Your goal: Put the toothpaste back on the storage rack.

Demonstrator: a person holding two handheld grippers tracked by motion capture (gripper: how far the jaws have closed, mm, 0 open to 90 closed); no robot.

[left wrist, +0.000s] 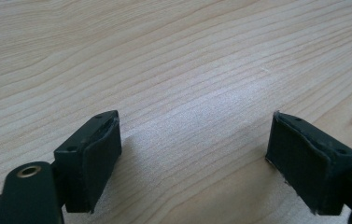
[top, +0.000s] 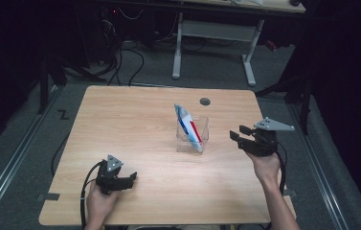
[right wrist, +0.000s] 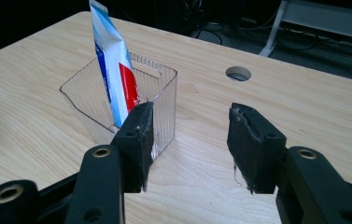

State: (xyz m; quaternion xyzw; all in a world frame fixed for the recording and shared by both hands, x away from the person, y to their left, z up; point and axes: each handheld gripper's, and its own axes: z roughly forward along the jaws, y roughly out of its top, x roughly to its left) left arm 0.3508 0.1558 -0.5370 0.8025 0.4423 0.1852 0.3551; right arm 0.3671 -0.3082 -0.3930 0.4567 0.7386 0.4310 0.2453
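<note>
Near the middle of the bench, a little toward the right edge, a toothpaste tube (top: pixel 188 126) stands tilted in a clear plastic box (top: pixel 202 137): crimped flat end up and leaning toward the far-left corner, lower end down inside the box at its near side. White tube with blue and red print. Judgement: light, soft-walled, glossy laminate, so it'll dent and squirm if pinched on the belly, and paste shifts under pressure. Best hold looks like the flat crimped top or just under it, jaws across the flat faces; that part sticks out well above the rim and is free on all sides. Cap end is hidden in the box, can't tell how it sits. Box itself is thin, ribbed, rigid and likely very light. Expect it to slide or tip on the smooth wood if the tube drags on the wall while being lifted, so a straight pull along the tube's lean is safer, or pin the box with the other tool. Right tool (top: pixel 246 134) is just right of the box, jaws spread, nothing between them; in its own view the tube (right wrist: pixel 113 70) and box (right wrist: pixel 164 105) sit right behind its left jaw. Left tool (top: pixel 129 179) is well apart near the front-left corner, low over bare bench (left wrist: pixel 173 60), jaws spread, empty.
</note>
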